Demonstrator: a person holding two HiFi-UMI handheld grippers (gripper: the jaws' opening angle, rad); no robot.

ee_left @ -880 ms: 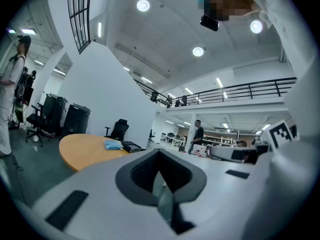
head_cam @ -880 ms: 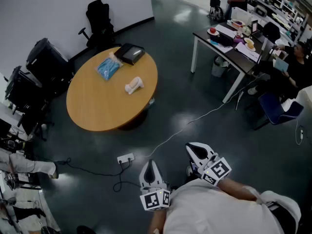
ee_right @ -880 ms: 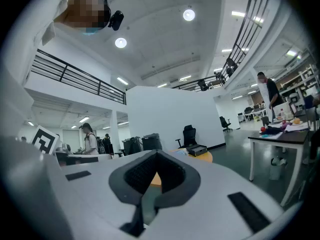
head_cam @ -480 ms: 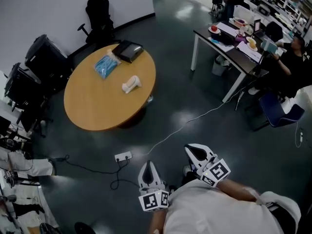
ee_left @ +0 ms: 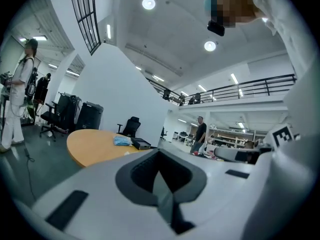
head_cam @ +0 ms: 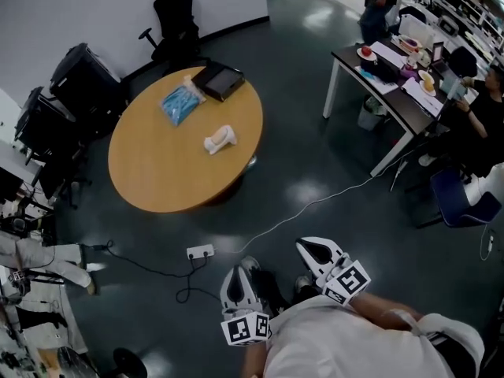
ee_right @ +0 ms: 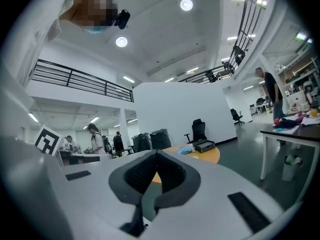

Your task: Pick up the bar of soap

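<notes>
Left claw (head_cam: 239, 275) lower, soap (head_cam: 220, 139) far ahead.

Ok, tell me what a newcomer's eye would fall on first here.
The round wooden table stands out against the dark floor at the head view's upper left. It carries a pale bar of soap near its middle, and a blue packet and a black case toward its far edge. Low in the view, the left hand-held gripper and right hand-held gripper are shut and empty, well short of the table.
</notes>
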